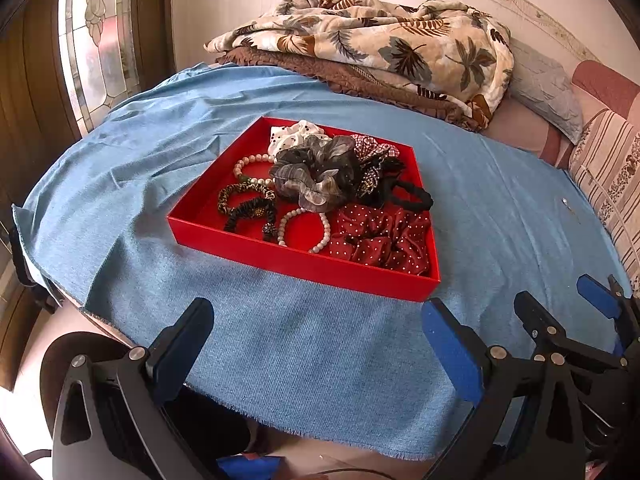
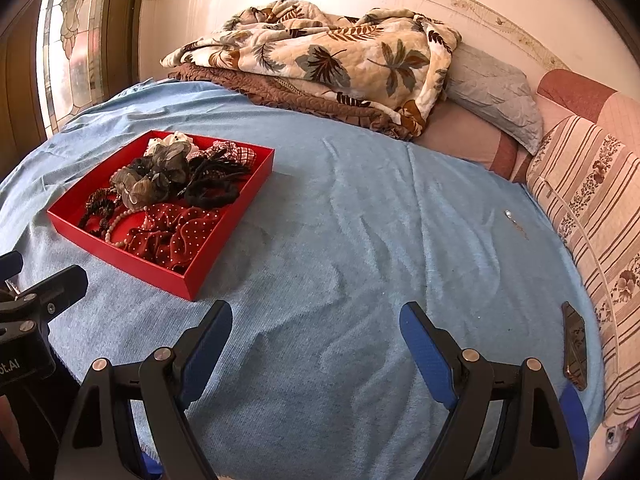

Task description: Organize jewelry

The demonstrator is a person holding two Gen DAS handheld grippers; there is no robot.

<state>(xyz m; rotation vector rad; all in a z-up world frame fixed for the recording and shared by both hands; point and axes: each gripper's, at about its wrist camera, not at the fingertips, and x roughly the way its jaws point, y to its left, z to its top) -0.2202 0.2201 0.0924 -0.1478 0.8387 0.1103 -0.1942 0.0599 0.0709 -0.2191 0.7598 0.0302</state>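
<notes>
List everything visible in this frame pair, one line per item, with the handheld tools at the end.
tray: 1, red, on the blue cloth
scrunchies: about 5; grey sheer centre, red polka-dot near right corner, white dotted and red check at the back, black on the right
bead bracelets: 2, pale pearl, in tray left and front
patterned hair ties: 2, dark and gold, tray front left
blue cloth: 1, covers the surface
leaf-print blanket: 1, cream and brown, folded at the back
grey pillow: 1, back right
dark flat object: 1, right edge, unidentifiable
left tool: open, empty
right tool: open, empty
</notes>
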